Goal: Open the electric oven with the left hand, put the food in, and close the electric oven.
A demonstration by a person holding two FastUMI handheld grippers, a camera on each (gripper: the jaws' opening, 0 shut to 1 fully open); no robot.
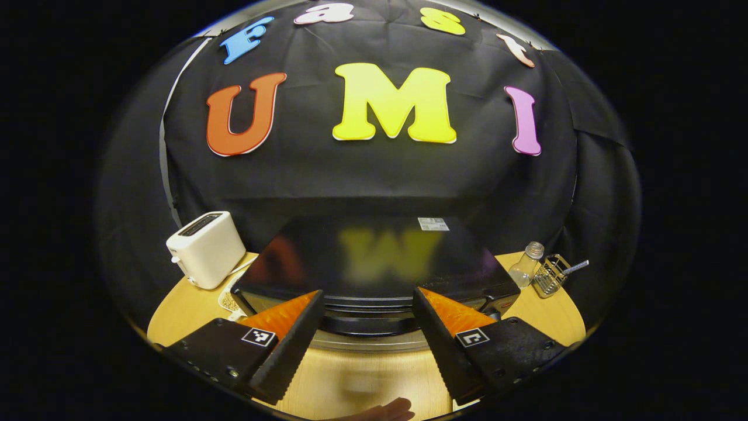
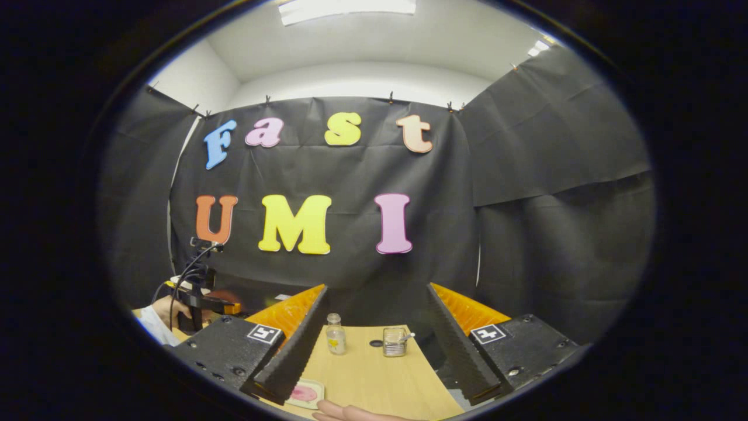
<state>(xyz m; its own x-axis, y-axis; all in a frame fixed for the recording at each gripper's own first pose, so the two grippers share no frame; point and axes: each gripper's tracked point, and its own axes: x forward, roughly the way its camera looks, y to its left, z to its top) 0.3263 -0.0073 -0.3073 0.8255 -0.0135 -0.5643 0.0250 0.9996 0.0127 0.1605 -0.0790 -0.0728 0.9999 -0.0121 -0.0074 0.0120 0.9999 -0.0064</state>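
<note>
We see the left tongs [image 1: 367, 318] apart, framing the one black electric oven [image 1: 374, 263] on the desk [image 1: 374, 374], door shut. Right tongs [image 2: 377, 327] apart over one pink food piece [image 2: 304, 393]. Beyond: one toaster [image 1: 205, 248], one bottle [image 2: 335, 334], one wire basket [image 2: 395, 341].

The oven [image 1: 374, 263] at six o'clock is glossy black, its top mirroring yellow. At nine o'clock the toaster [image 1: 205, 248] is cream-white (black slots). The table [image 1: 543, 313] is pale wood. At three o'clock, a clear bottle [image 1: 525, 266] and silvery wire basket [image 1: 552, 275].

In the right gripper view, the plate [image 2: 305, 393] at six o'clock is cream, pink in the middle.
</note>
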